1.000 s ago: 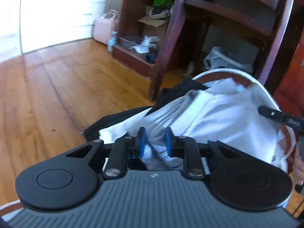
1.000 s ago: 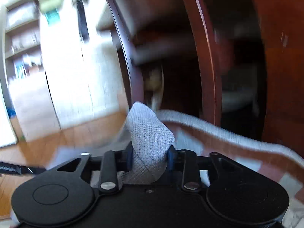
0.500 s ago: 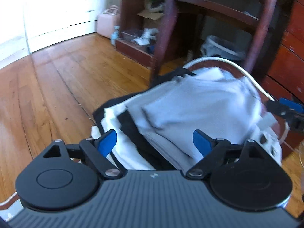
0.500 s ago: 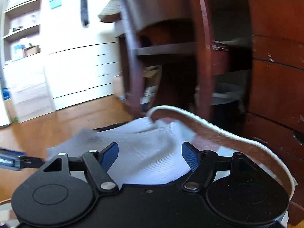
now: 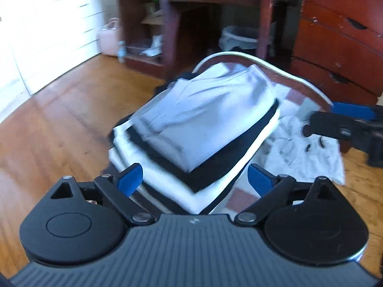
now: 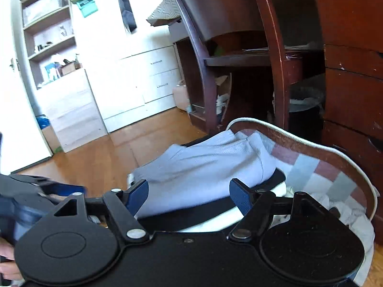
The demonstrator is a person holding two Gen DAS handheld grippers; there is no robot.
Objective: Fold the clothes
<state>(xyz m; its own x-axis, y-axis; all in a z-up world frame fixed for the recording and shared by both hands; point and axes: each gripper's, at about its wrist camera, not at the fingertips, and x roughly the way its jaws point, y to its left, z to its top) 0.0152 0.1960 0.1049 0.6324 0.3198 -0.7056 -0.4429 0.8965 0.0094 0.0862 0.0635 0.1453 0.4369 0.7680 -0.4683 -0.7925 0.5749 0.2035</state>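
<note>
While your left gripper (image 5: 195, 179) hangs with its blue pads spread wide and empty, a folded light grey garment (image 5: 203, 117) lies on top of the stack of folded clothes (image 5: 210, 179) just ahead of it. That stack (black and white layers showing under the grey) rests on a chequered mat (image 6: 308, 165) with a pale rim, on the wooden floor (image 5: 59, 119). Your right gripper (image 6: 189, 195) is likewise splayed open, gripping nothing, just short of the stack's near edge. To the right of the stack, a crumpled white cloth (image 5: 301, 153) lies on the mat. Beyond the stack stands a dark wooden chair (image 6: 275, 55).
</note>
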